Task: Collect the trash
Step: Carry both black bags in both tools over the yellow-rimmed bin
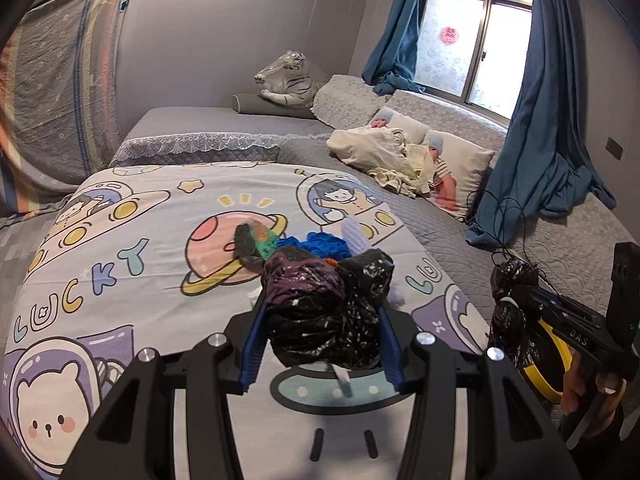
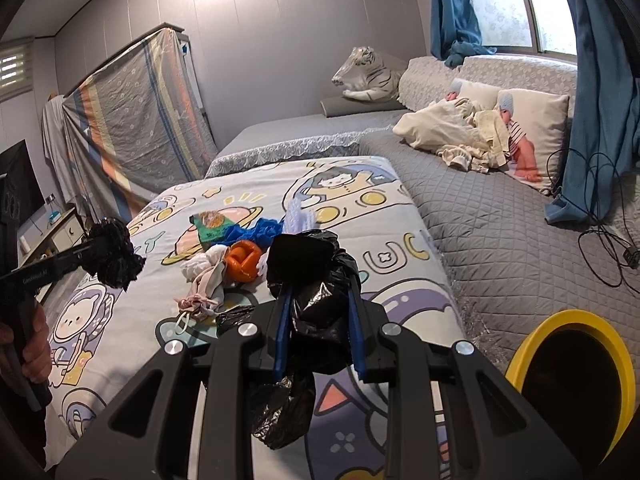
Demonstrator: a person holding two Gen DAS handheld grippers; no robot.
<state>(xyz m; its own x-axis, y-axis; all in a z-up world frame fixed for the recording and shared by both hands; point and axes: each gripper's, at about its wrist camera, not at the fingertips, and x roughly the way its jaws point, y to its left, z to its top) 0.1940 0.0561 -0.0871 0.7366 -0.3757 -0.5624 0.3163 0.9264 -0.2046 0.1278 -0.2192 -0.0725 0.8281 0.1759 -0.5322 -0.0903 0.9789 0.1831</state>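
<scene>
left wrist view: each gripper [image 1: 320,322] clamps crinkled, glossy black trash bag [image 1: 324,308] plastic.

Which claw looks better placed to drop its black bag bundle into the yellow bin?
Probably the right claw: the yellow bin sits just beside it. The left claw, also holding black bag, is further over the bed.

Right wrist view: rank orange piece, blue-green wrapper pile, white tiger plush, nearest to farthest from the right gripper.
From the right gripper, shut on a black bag:
1. orange piece, just ahead-left on the cartoon quilt.
2. blue-green wrapper pile, behind it, mid-quilt.
3. white tiger plush, at the far wall.
</scene>
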